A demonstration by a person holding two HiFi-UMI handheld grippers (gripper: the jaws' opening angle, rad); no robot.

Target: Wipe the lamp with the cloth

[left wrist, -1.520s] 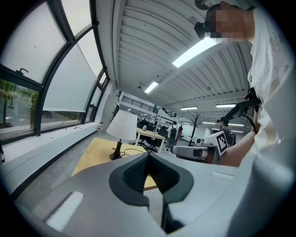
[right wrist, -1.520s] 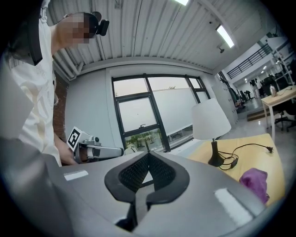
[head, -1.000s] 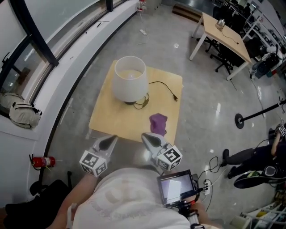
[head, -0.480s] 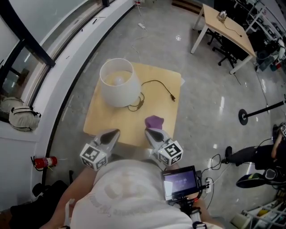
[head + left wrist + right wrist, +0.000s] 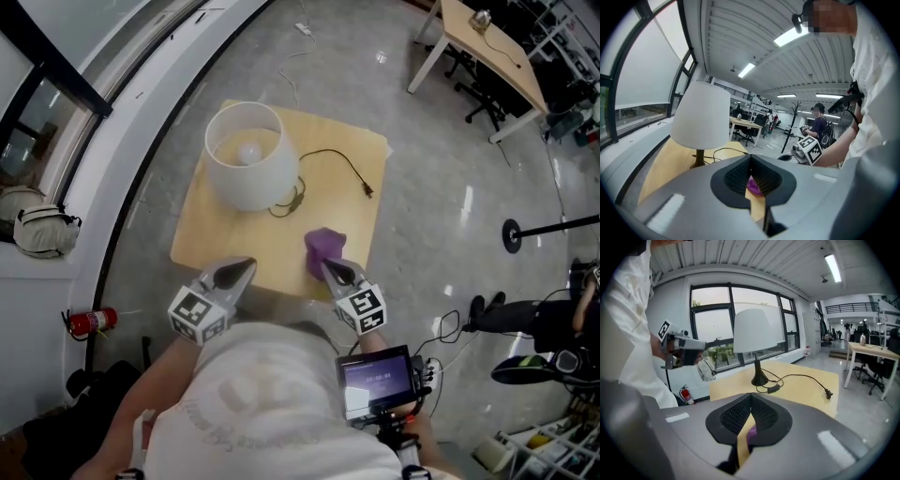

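Observation:
A lamp [image 5: 246,167] with a white shade stands on the back left of a low pale wooden table [image 5: 216,244]; its black cord [image 5: 342,169] trails right. The purple cloth [image 5: 325,246] lies crumpled near the table's front right edge. My right gripper [image 5: 330,268] is shut and empty, its tips at the cloth's near edge. My left gripper [image 5: 244,269] is shut too and hovers over the table's front edge, left of the cloth. In the left gripper view the lamp [image 5: 700,115] rises ahead on the left. In the right gripper view the lamp [image 5: 754,333] stands straight ahead, and purple cloth [image 5: 751,435] shows below the jaws.
Grey polished floor surrounds the table. A curved window sill runs along the left, with a bag [image 5: 39,232] and a fire extinguisher [image 5: 89,322] below it. A desk [image 5: 487,42] with chairs stands far right, a round stand base [image 5: 511,235] nearer. A small screen [image 5: 378,383] hangs at the person's front.
Both grippers have moved forward toward the table. The right one has sunk and reached the cloth's near edge; the left now hangs over the table's front edge.

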